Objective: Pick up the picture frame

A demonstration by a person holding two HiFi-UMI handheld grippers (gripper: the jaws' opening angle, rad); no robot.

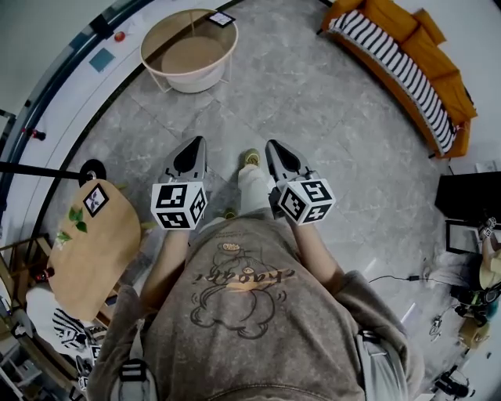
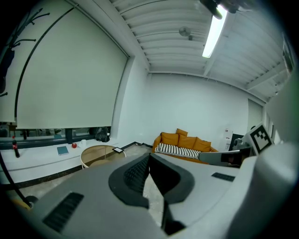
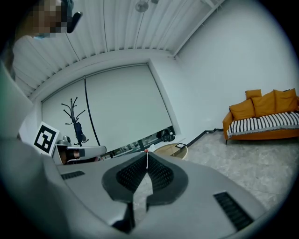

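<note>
The picture frame [image 1: 221, 19] is small, with a black border, and lies on the far rim of a round wire-legged table [image 1: 156, 63] across the floor. It shows small in the left gripper view [image 2: 117, 150] and in the right gripper view [image 3: 180, 146]. My left gripper [image 1: 190, 149] and right gripper [image 1: 275, 149] are held side by side at waist height, pointing toward that table and well short of it. In each gripper's own view the jaws meet at the tips, left gripper [image 2: 149, 156] and right gripper [image 3: 146, 155]. Both are shut on nothing.
An orange sofa [image 1: 407, 63] with a striped cushion stands at the far right. A wooden side table [image 1: 94, 258] is close on my left. A long window ledge [image 1: 70, 55] runs behind the round table. Black equipment and cables [image 1: 470, 204] sit at the right edge.
</note>
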